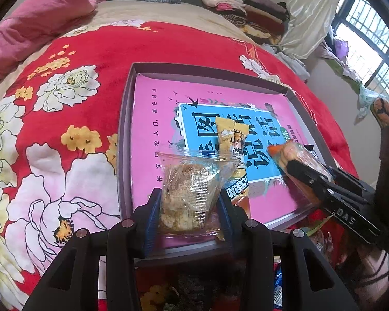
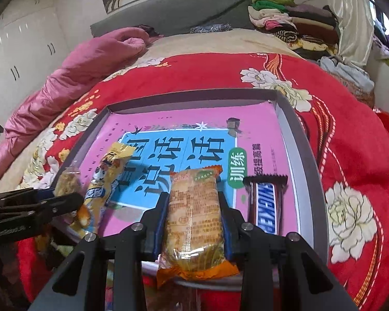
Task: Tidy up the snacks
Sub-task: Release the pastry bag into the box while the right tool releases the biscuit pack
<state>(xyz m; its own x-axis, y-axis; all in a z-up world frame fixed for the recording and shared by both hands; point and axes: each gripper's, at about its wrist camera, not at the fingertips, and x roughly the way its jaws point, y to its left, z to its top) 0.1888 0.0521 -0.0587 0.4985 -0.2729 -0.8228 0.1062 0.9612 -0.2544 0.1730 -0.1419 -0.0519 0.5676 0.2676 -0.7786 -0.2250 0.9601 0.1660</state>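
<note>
A shallow grey box (image 1: 122, 134) (image 2: 308, 165) with a pink and blue printed floor lies on the red floral bedspread. My left gripper (image 1: 190, 202) is shut on a clear-wrapped cake snack (image 1: 189, 189) over the box's near edge; it shows at the left of the right wrist view (image 2: 67, 181). My right gripper (image 2: 193, 207) is shut on an orange-wrapped pastry (image 2: 194, 215), also seen in the left wrist view (image 1: 293, 155). A yellow snack pack (image 1: 233, 140) (image 2: 103, 184) and a Snickers bar (image 2: 265, 204) lie in the box.
The red floral bedspread (image 1: 64, 119) (image 2: 350, 207) covers the bed. A pink quilt (image 1: 39, 23) (image 2: 77, 77) lies far left. Folded clothes (image 1: 241, 7) (image 2: 285, 18) are stacked at the head. More wrapped snacks (image 1: 321, 235) lie near the box's near right corner.
</note>
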